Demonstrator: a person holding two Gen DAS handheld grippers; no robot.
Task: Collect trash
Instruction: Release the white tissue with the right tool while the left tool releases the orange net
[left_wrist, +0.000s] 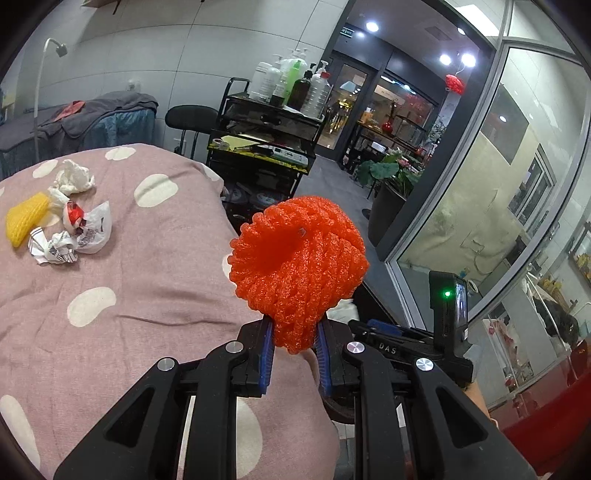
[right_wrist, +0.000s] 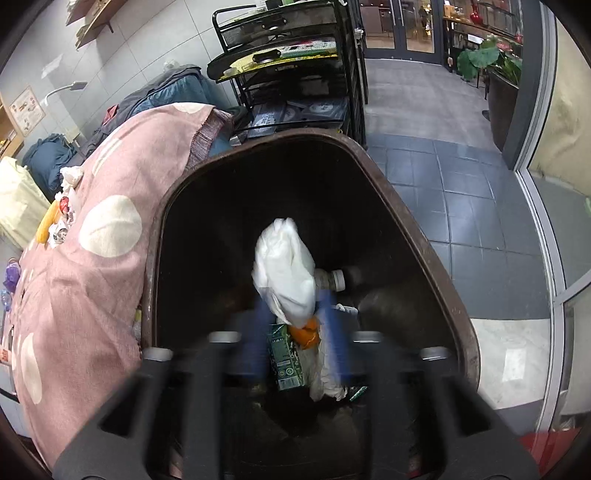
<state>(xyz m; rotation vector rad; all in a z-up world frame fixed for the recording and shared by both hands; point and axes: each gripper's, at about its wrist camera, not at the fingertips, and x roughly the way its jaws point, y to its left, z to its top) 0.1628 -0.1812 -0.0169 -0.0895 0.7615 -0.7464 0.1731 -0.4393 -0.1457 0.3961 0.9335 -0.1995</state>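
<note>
My left gripper (left_wrist: 294, 341) is shut on an orange foam net (left_wrist: 299, 266) and holds it in the air past the edge of the pink spotted bed cover (left_wrist: 147, 266). More trash lies on the cover at the far left: a yellow foam net (left_wrist: 26, 218), crumpled white paper (left_wrist: 74, 177) and printed wrappers (left_wrist: 74, 232). My right gripper (right_wrist: 295, 325) is over the open brown bin (right_wrist: 424, 236), blurred by motion. A white plastic bag (right_wrist: 286, 269) sits between its blue fingers. I cannot tell if they grip it. The bin holds a green carton (right_wrist: 284, 362) and a bottle (right_wrist: 332, 278).
A black wire cart (left_wrist: 266, 147) with bottles stands beyond the bed, next to a black stool (left_wrist: 190, 118). A potted plant (left_wrist: 391, 184) stands by the glass wall at the right. The bin stands on grey tiled floor (right_wrist: 461, 192) against the bed's edge.
</note>
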